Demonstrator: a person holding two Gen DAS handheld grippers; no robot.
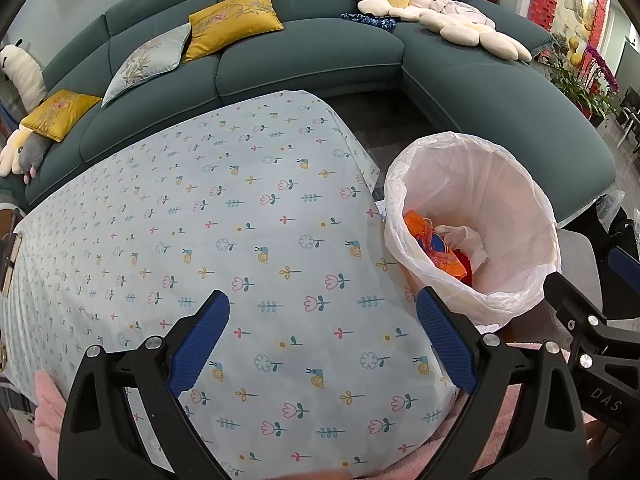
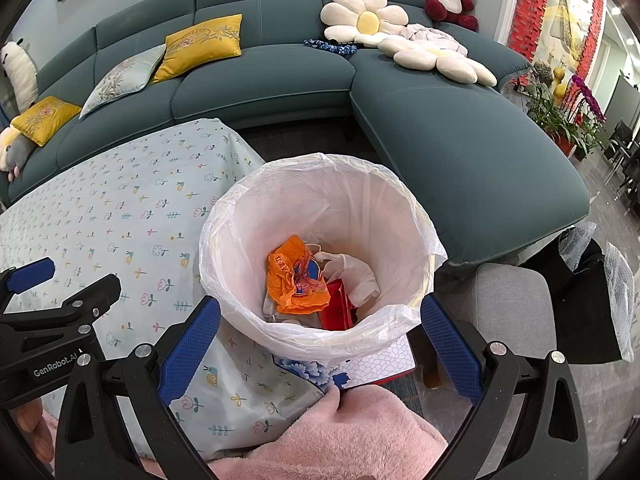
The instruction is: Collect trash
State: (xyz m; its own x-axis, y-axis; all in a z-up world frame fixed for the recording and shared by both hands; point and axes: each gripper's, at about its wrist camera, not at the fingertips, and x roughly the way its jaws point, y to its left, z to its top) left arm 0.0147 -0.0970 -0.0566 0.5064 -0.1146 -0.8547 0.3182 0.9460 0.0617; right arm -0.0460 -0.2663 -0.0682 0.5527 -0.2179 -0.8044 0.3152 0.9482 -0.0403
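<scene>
**Both grippers empty, trash already in the bin**

Nearest the cameras, pink fleece fabric fills the bottom of both views. Above it the left gripper hangs over the near part of the bench, which is draped in a flower-print cloth; its blue fingers are spread wide with nothing between them. The right gripper is just as wide apart and just as empty, poised over the near rim of the bin.

The bin, lined with a thin white bag, stands just beside the bench's right edge, close to its near corner. At its bottom lie an orange plastic bag, a crumpled white tissue and a red packet. The bin sits straight ahead of and below the right gripper, which is the nearer one; from the left gripper it lies off to the right.

No loose trash shows anywhere on the cloth, so the collecting looks close to finished, judging by these views alone.

Farther back, a teal sofa wraps around the bench's far edge.
</scene>
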